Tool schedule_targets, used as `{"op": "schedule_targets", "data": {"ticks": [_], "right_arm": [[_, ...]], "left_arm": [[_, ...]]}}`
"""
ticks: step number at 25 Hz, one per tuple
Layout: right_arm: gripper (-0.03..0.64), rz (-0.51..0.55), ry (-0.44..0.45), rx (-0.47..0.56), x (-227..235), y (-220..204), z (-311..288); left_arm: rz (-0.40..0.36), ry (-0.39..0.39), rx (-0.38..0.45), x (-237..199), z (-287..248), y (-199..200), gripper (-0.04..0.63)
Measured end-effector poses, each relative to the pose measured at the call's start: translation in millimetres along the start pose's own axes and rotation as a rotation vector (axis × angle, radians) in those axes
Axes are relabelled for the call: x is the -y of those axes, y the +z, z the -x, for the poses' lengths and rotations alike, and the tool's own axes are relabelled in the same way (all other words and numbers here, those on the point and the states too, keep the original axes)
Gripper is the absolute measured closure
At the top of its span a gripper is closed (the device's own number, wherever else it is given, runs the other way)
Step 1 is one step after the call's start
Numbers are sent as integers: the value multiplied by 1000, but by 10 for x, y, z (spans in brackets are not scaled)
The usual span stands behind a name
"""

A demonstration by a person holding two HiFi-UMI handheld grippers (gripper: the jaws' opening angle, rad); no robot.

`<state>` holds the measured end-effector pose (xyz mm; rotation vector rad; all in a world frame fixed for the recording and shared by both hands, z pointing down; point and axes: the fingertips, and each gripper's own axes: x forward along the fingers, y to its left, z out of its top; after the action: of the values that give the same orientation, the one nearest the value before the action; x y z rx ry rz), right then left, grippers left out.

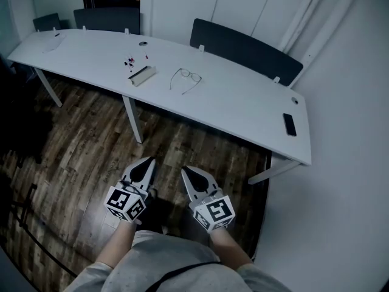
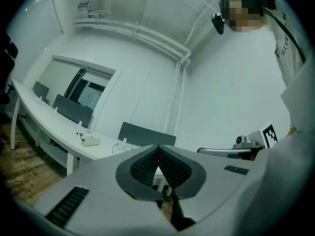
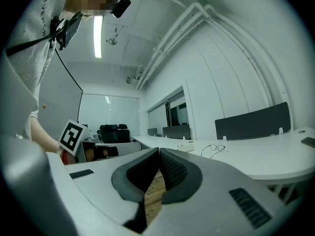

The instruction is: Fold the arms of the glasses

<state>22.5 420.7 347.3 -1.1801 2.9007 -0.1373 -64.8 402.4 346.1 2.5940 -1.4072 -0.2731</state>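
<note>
Head view: glasses (image 1: 186,78) lie arms unfolded on the white table (image 1: 237,99), near a small box (image 1: 141,75). Well apart from them, over the wood floor (image 1: 91,139), left gripper (image 1: 148,161) and right gripper (image 1: 185,170) side by side. Both clenched tip to tip, grasping nothing.

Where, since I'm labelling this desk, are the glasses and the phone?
glasses (image 1: 189,76), head view, bridge between the lenses.
phone (image 1: 290,125), head view, middle of its dark face.
</note>
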Motion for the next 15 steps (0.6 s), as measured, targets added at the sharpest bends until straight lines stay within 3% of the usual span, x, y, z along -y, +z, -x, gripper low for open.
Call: {"op": "schedule_targets", "data": {"ticks": [15], "right_arm": [[598,-67,-79,-34,812,-90,-1442]], "left_arm": [[33,-61,-64,-1306,-1122,97,581]]}}
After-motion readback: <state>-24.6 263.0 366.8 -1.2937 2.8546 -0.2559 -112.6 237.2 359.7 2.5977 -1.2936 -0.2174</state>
